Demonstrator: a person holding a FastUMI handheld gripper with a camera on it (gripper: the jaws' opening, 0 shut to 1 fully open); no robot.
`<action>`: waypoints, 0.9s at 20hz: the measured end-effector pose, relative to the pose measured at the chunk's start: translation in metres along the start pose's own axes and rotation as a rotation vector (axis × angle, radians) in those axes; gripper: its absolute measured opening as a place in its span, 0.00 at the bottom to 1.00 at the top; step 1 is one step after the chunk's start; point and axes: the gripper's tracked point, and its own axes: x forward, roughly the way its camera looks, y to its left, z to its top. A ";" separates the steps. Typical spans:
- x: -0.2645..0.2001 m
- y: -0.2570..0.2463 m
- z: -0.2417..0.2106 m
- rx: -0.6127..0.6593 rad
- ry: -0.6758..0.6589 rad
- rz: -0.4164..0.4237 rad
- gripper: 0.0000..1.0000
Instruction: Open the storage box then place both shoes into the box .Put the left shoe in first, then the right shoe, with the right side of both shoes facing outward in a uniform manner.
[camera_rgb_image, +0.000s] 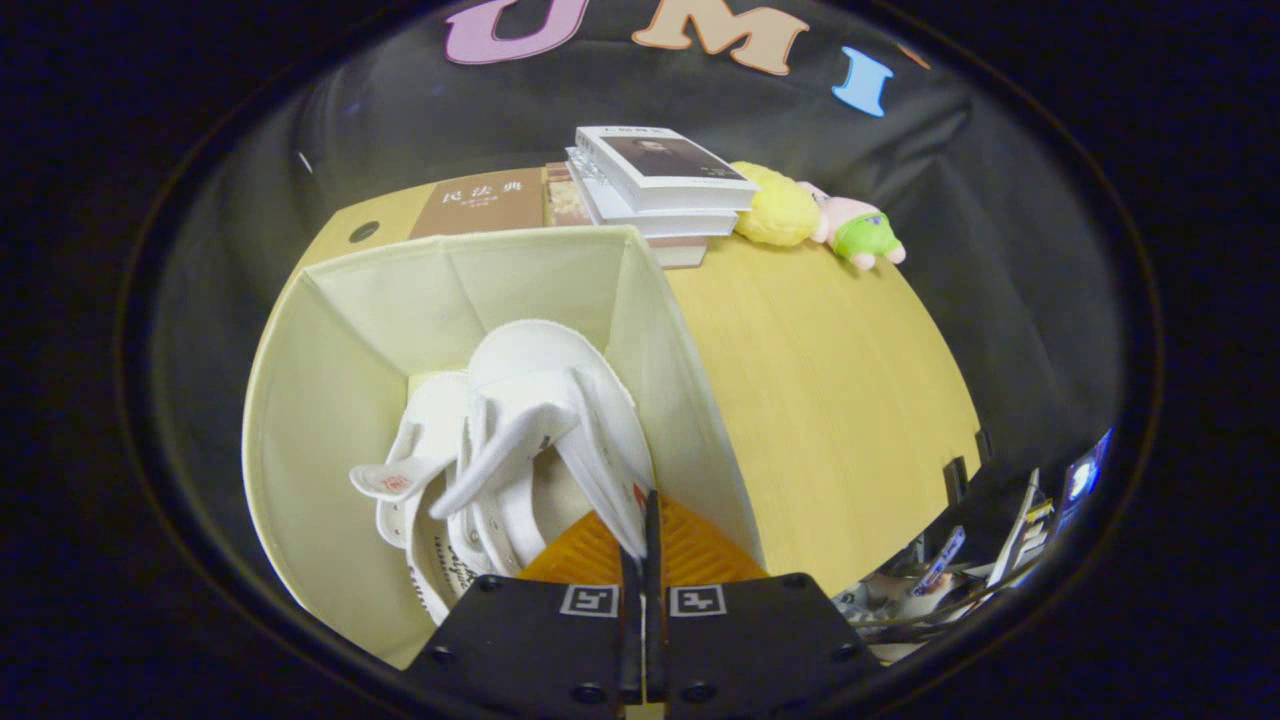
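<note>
- Gripper (643, 540) fingers are pressed together with barely a slit between them, pinching the thin white upper edge of the nearer white canvas shoe (545, 420) at its heel end.
- That shoe hangs or stands inside the open cream fabric storage box (330, 330), toe end pointing away from the fingers; whether it touches the box floor cannot be told.
- A second white canvas shoe (420, 470) lies just beside it on the left, touching it, with a white strap tab sticking out toward the left wall.
- Free room in the box lies mostly to the left of the shoes and beyond their toes; on the right, the held shoe sits close to the box's right wall.
- The box's near wall is hidden under the gripper body, and so are both heels.
- The box stands on a light wooden bench (830, 400), whose top is bare to the right of it.
- Beyond the box, a stack of white and brown books (650, 185) is partly cut off by the box's rear rim; a yellow and pink plush toy (810, 220) lies next to it by the bench's far edge.
</note>
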 end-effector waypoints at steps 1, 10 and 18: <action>-0.001 0.003 0.000 -0.009 0.000 0.007 0.06; -0.063 0.035 0.021 0.147 -0.178 0.335 0.71; -0.108 -0.014 0.058 0.152 -0.516 0.365 0.99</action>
